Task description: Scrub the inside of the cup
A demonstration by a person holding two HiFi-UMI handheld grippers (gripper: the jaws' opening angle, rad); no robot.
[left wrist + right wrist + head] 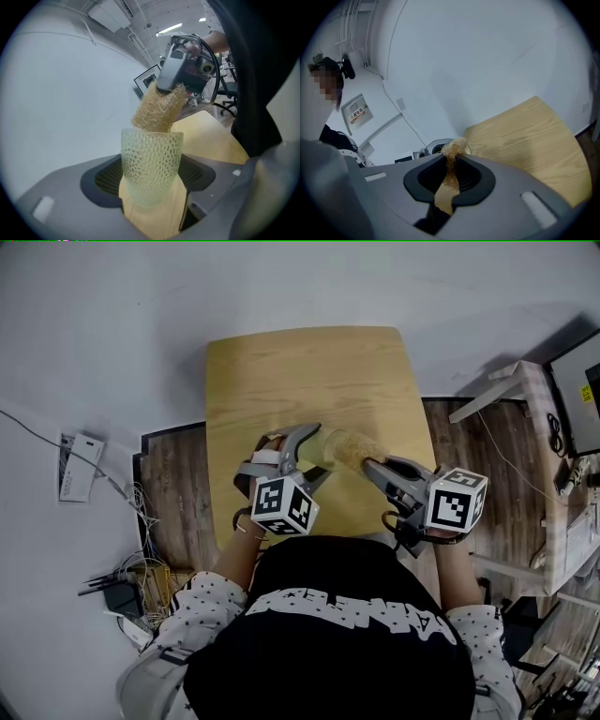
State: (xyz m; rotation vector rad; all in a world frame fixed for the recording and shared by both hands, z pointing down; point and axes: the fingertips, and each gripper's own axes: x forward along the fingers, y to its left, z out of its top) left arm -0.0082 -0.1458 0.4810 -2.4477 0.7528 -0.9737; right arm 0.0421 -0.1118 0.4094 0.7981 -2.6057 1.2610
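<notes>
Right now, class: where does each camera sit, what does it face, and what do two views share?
Head view: on the head, looking down at the table, both arms and torso.
Left gripper view: along the left tongs clamping the cup.
Right gripper view: along the right tongs pinching the loofah.
Both gripper views share the loofah.

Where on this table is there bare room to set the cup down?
The far half of the table, from its back edge down to the cup, is bare wood. The crowded part is the near edge: the left tongs grip the cup there, and the right tongs hold the loofah at its mouth.
</notes>
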